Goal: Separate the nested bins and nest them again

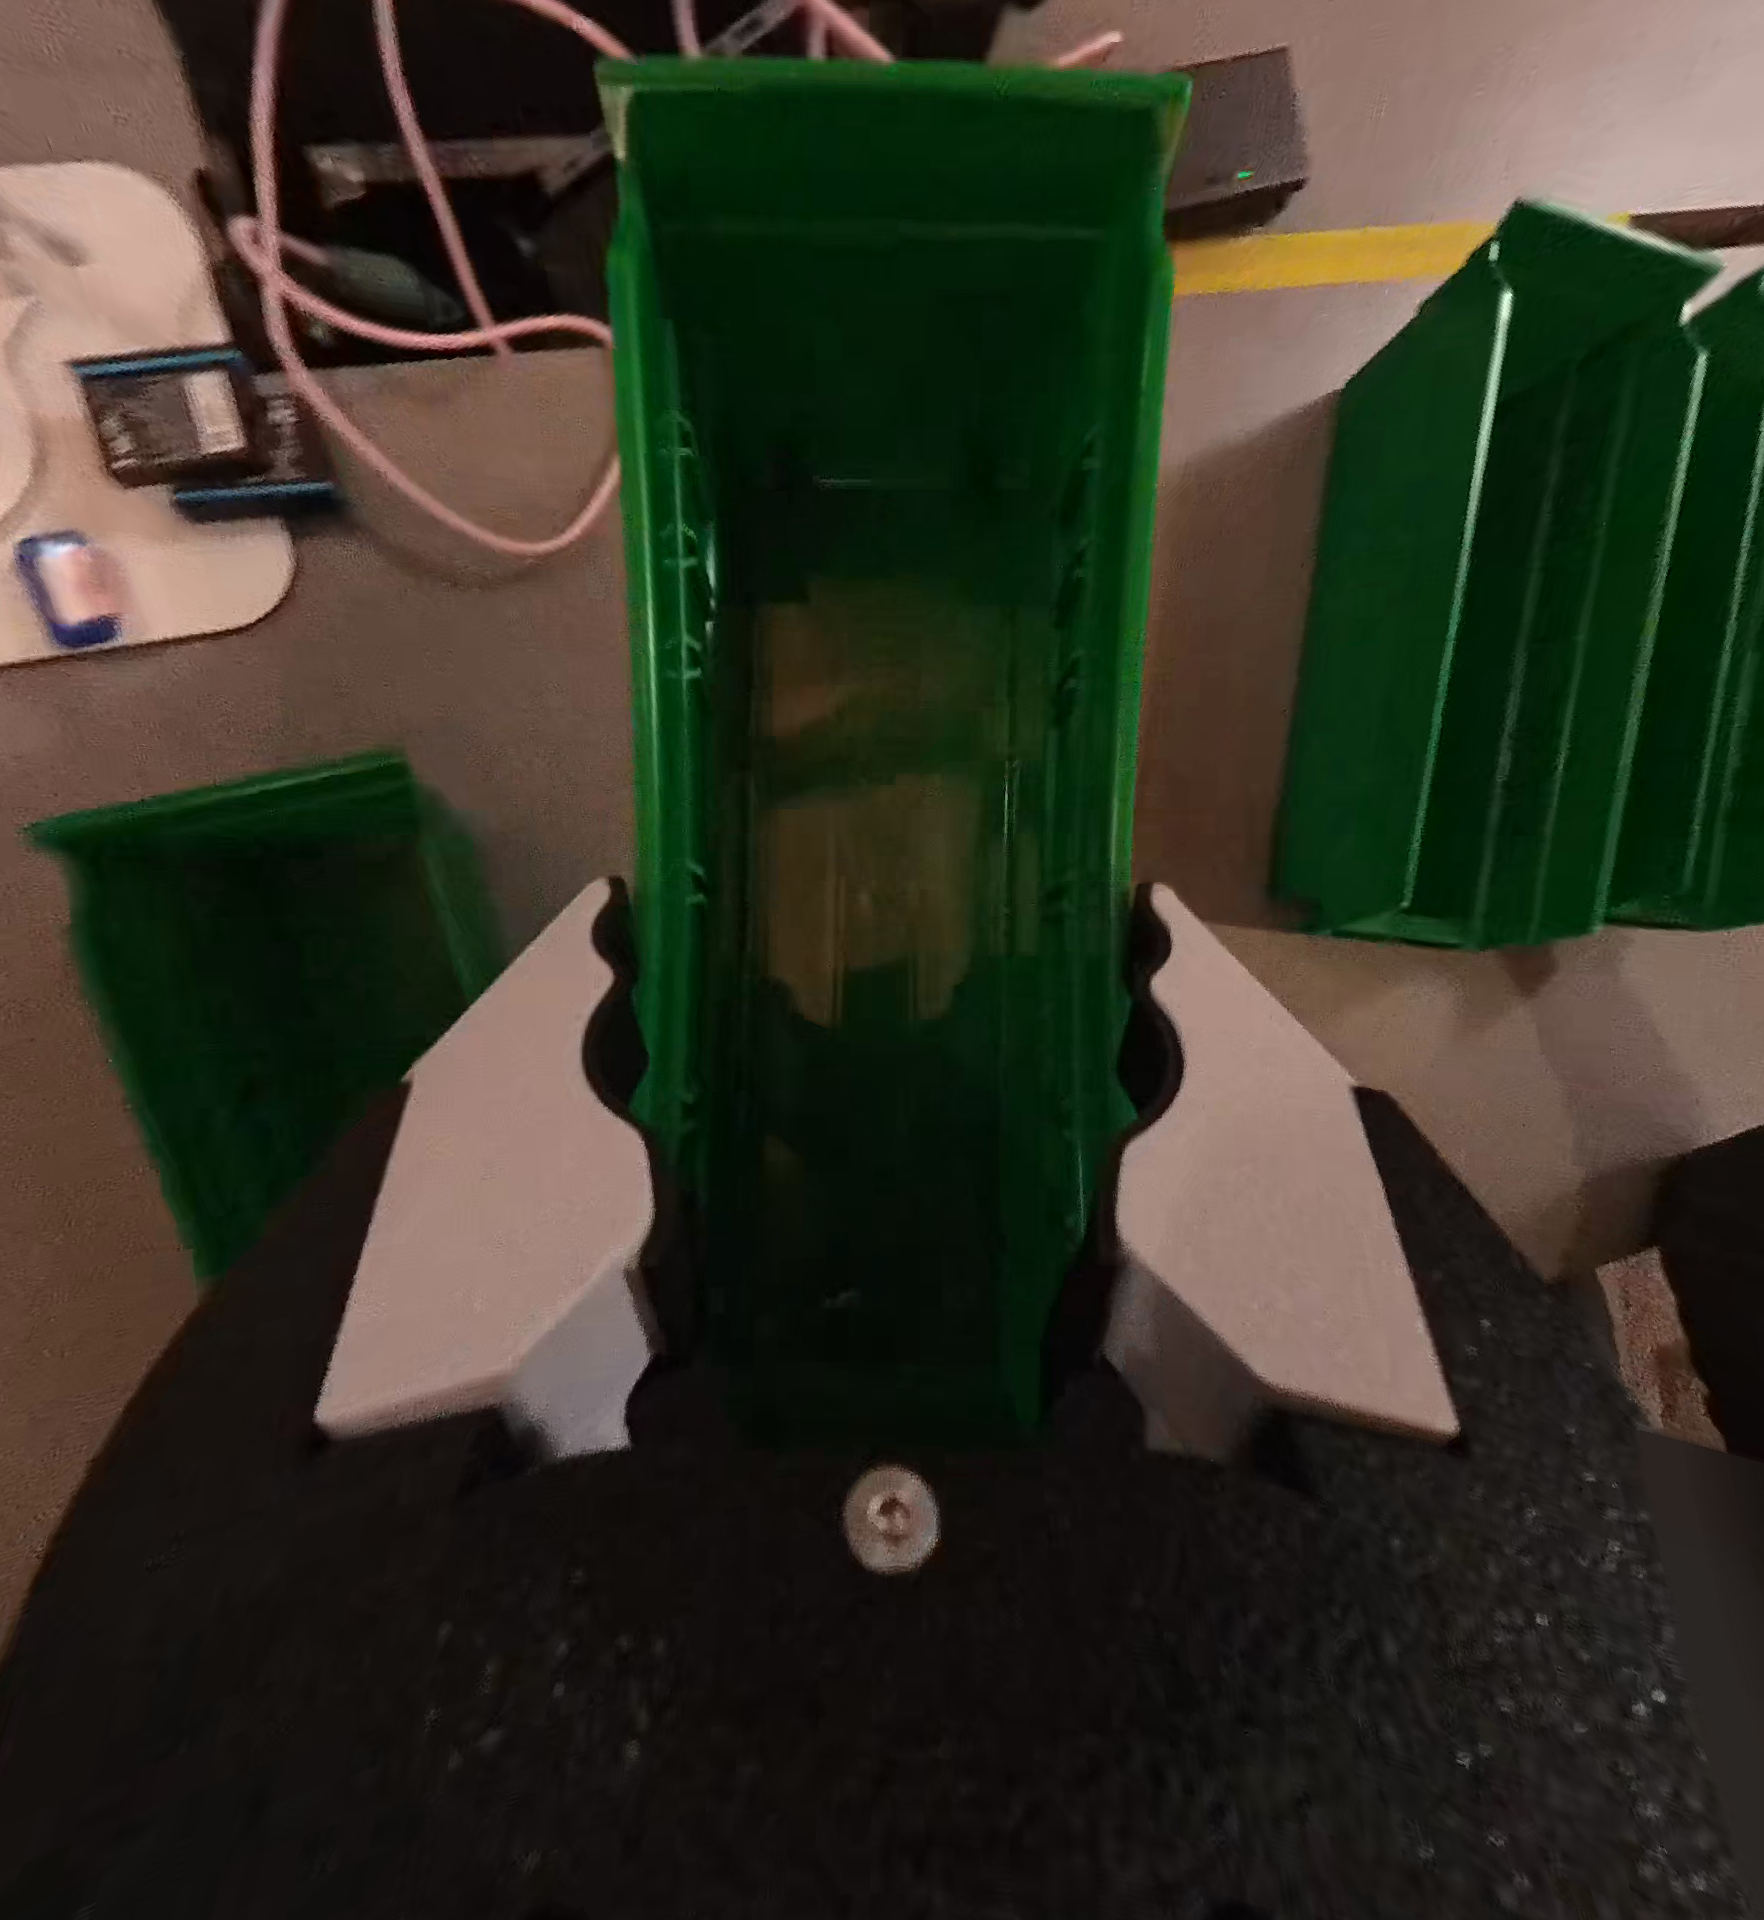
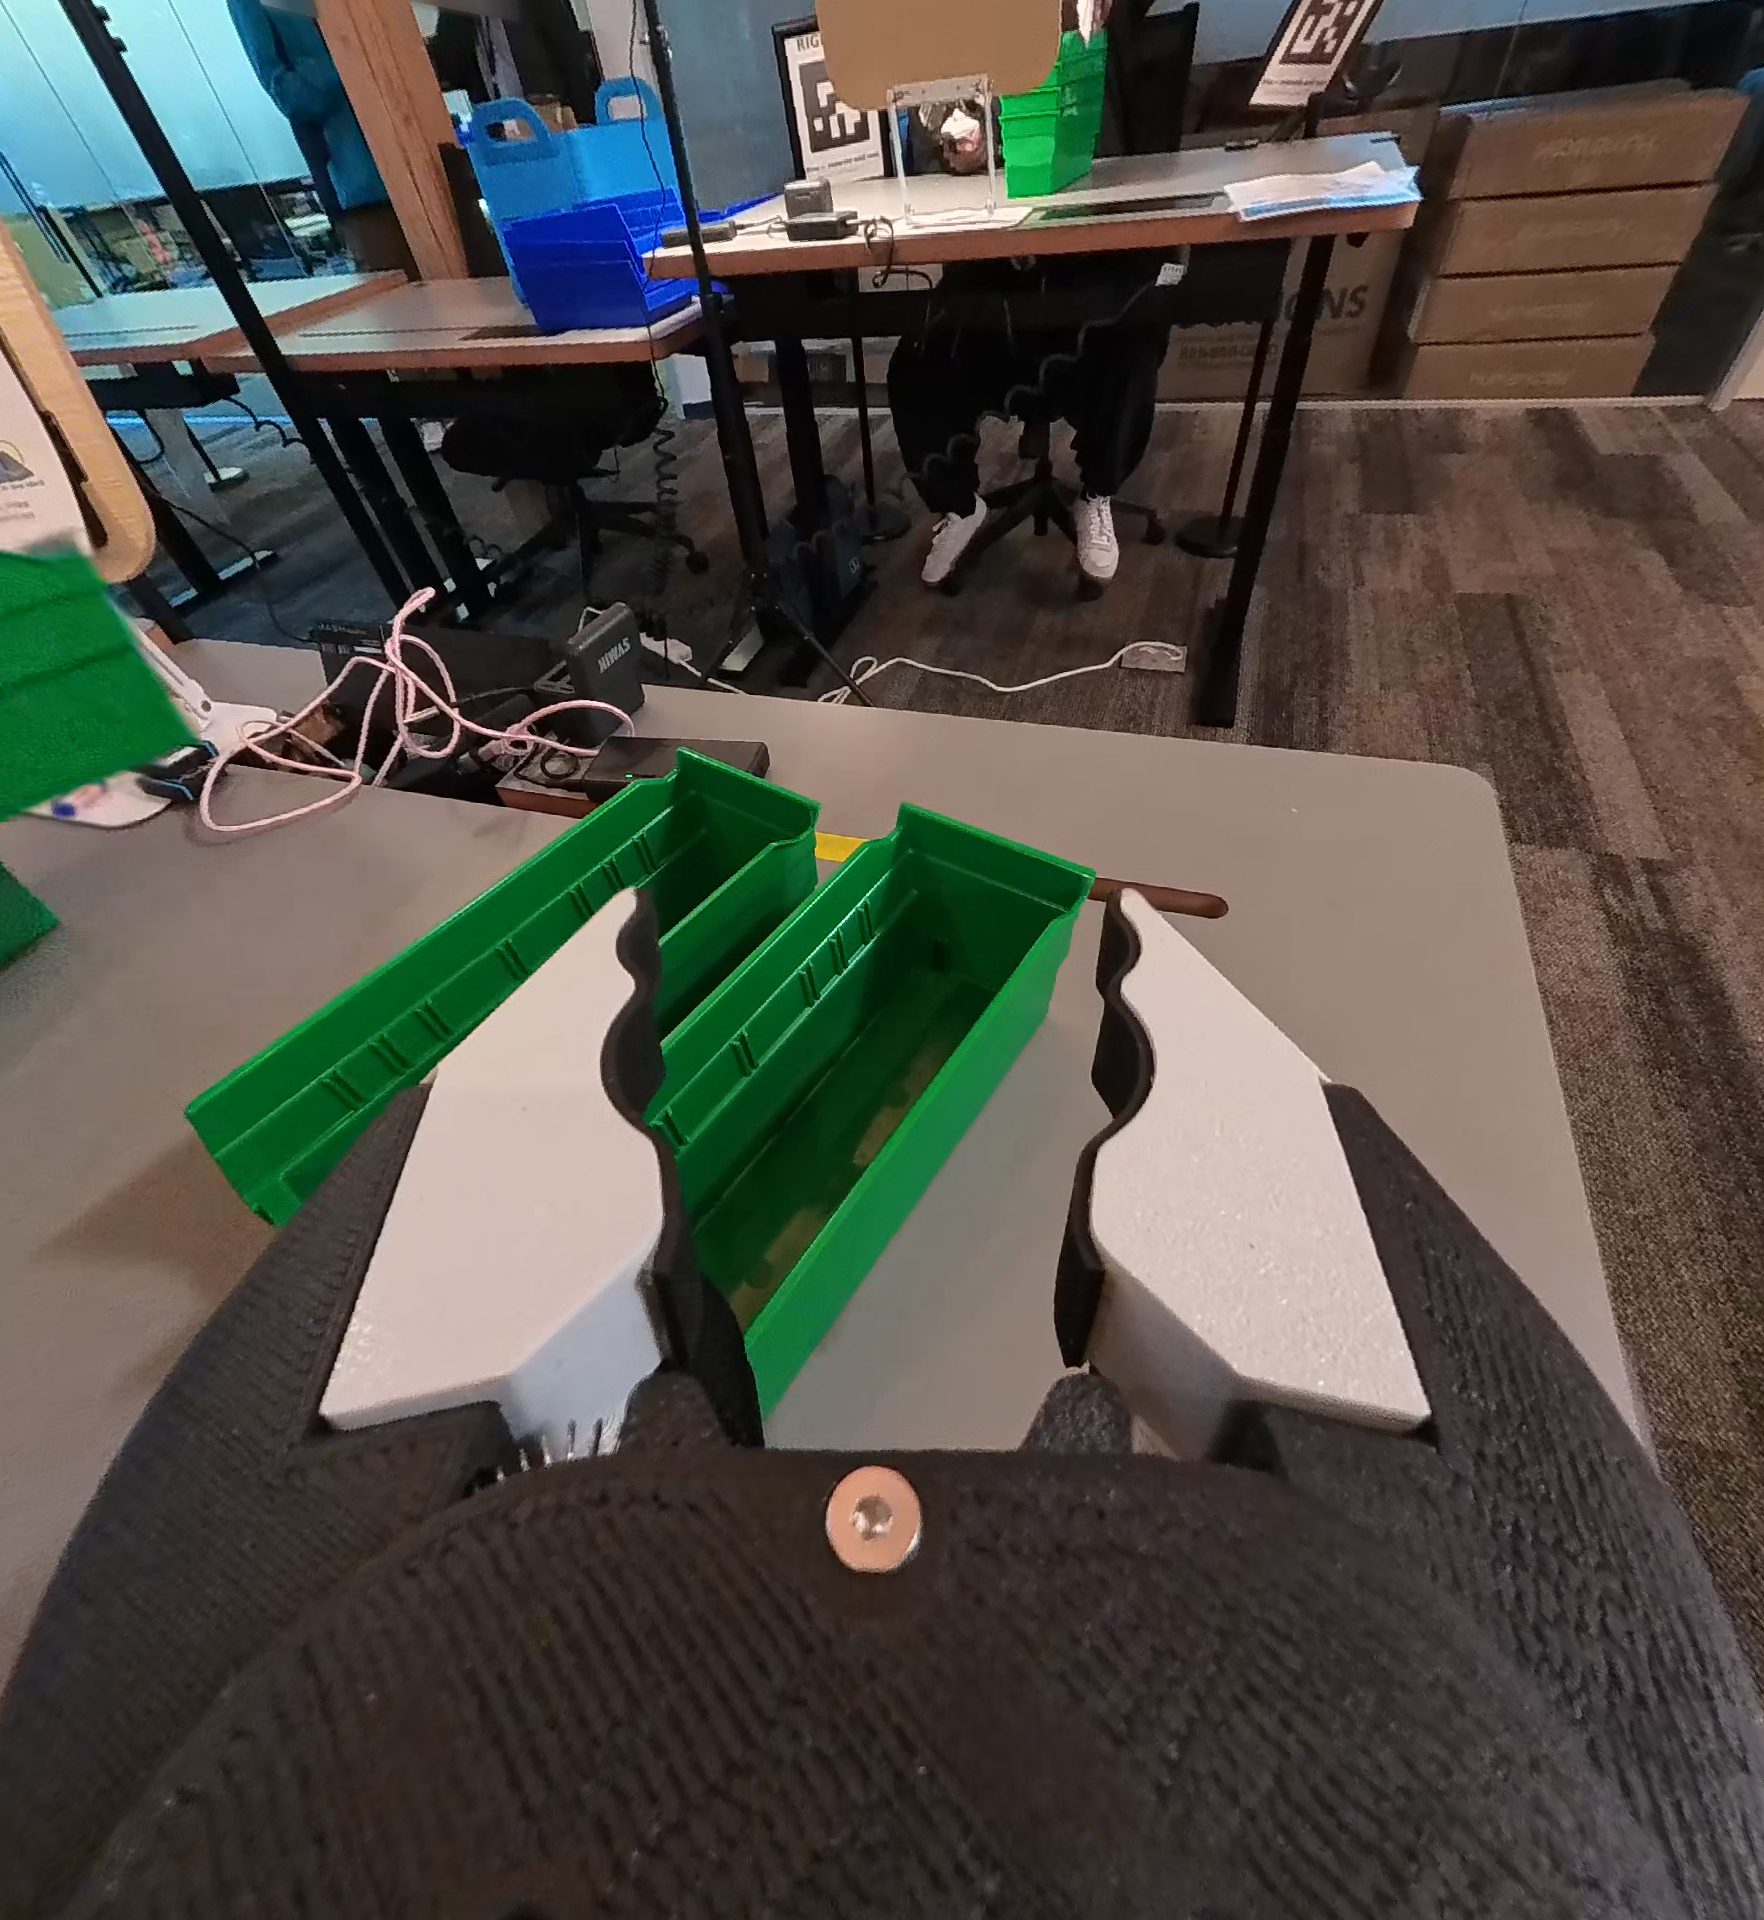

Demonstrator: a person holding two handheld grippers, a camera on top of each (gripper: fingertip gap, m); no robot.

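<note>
Bin sits clamped between our left gripper fingers, raised off the table. Our right gripper gapes wide, unloaded, above two more bins lying side by side.

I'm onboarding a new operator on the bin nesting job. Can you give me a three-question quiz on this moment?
1. True or false: the left gripper is shut on a green bin.
2. How many green bins lie side by side on the grey table ahead of the right gripper?
3. The right gripper's fingers are: A) clamped on a bin wall, B) open, holding nothing, C) out of view.

Key: 1 true; 2 two, the left bin and the right bin; 3 B.
</note>
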